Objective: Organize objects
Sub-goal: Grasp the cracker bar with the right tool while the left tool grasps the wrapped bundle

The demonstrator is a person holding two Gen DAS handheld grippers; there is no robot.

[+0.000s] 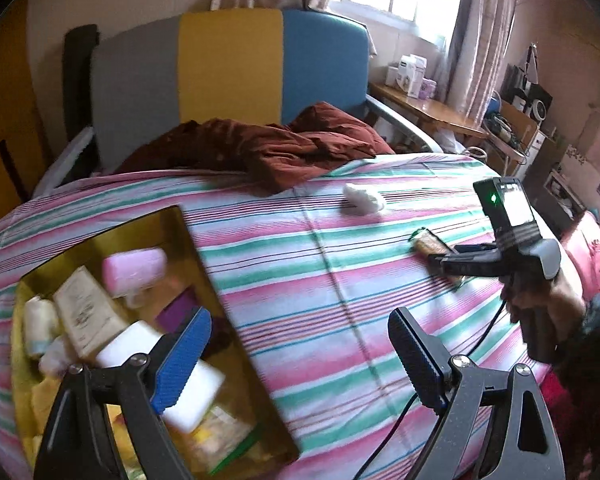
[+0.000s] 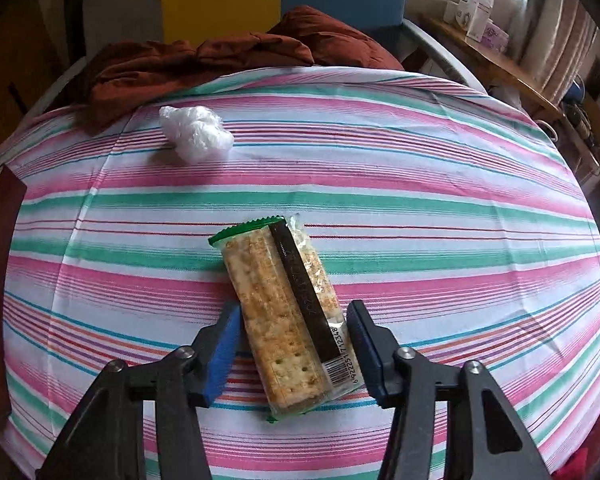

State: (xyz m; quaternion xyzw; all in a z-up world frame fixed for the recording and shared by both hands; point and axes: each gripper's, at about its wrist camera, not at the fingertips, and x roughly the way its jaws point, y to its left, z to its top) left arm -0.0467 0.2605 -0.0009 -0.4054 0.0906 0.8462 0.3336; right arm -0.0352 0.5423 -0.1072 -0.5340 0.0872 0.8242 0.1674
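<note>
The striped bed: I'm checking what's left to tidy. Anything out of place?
Yes. A cracker packet lies askew between the right gripper's pads, and a crumpled white plastic wad sits loose near the rust-red blanket, both outside the gold-lined box.

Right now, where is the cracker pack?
The cracker pack lies on the striped sheet, between the right gripper's fingers, with the white wad beyond it. In the left wrist view it is at far right.
</note>
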